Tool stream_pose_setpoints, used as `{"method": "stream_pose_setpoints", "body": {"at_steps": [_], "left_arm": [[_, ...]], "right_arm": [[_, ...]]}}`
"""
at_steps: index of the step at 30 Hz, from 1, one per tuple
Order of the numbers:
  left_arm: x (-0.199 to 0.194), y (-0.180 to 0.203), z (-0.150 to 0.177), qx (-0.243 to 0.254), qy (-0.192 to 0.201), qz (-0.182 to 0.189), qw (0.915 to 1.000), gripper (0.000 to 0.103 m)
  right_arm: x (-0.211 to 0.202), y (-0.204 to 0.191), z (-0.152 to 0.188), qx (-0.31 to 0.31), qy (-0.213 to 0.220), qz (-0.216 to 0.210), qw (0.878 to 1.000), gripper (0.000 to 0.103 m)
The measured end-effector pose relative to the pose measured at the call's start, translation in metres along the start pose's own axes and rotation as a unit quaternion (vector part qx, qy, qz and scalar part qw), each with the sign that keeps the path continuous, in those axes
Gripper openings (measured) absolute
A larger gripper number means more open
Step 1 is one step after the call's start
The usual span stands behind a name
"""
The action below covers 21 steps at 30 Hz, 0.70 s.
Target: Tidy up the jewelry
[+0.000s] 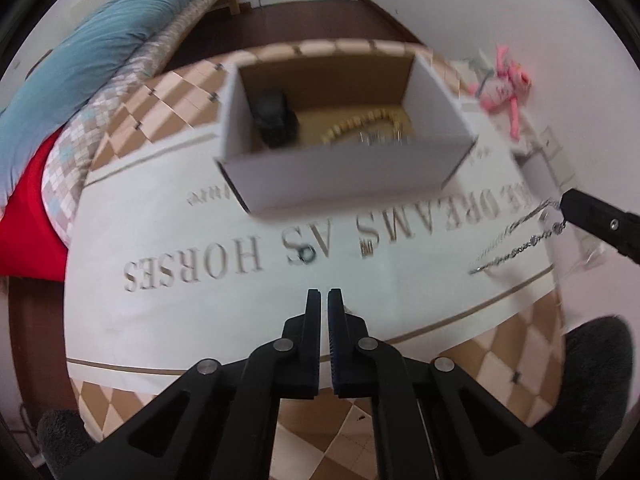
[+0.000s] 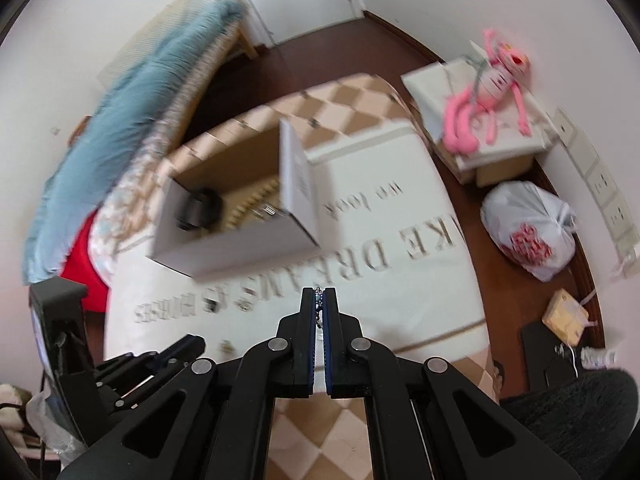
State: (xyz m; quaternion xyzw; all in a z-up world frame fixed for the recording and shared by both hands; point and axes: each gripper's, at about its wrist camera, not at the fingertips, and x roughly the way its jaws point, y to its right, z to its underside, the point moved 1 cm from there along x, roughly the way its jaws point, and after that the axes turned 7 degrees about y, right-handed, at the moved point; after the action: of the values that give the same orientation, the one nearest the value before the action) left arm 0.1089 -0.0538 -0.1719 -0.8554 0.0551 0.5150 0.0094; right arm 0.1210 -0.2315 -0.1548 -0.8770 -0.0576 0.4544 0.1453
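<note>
A white cardboard box (image 1: pixel 340 176) stands open on the table; it holds a black watch (image 1: pixel 276 120), a beige bead bracelet (image 1: pixel 360 122) and a silvery piece. It also shows in the right wrist view (image 2: pixel 236 240). My right gripper (image 2: pixel 319 294) is shut on a silver chain (image 1: pixel 516 246), which hangs from its tip (image 1: pixel 568 206) above the table, right of the box. My left gripper (image 1: pixel 324 296) is shut and empty, in front of the box. A small ring (image 1: pixel 308 254) and a silver charm (image 1: pixel 366 248) lie on the cloth.
The table wears a white cloth (image 1: pixel 200 320) with grey lettering over a checked cover. A bed with a blue blanket (image 1: pixel 100 48) is at left. A pink plush toy (image 2: pixel 492 92) sits on a box at right, a white plastic bag (image 2: pixel 528 232) on the floor.
</note>
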Motion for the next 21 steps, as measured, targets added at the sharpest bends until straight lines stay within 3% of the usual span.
{"method": "stream_pose_setpoints", "body": {"at_steps": [10, 17, 21], "left_arm": [[-0.068, -0.030, -0.083, -0.040, 0.076, 0.033, 0.9958, 0.001], [-0.049, -0.041, -0.134, -0.035, 0.084, 0.018, 0.9957, 0.001], [-0.043, -0.048, -0.139, -0.040, 0.082, 0.013, 0.9957, 0.001]], "right_arm": [[-0.055, -0.050, -0.070, -0.028, 0.057, -0.083, 0.994, 0.002], [-0.037, -0.082, -0.115, -0.066, 0.065, -0.087, 0.992, 0.002], [-0.014, -0.087, -0.125, -0.074, 0.054, -0.081, 0.993, 0.002]]}}
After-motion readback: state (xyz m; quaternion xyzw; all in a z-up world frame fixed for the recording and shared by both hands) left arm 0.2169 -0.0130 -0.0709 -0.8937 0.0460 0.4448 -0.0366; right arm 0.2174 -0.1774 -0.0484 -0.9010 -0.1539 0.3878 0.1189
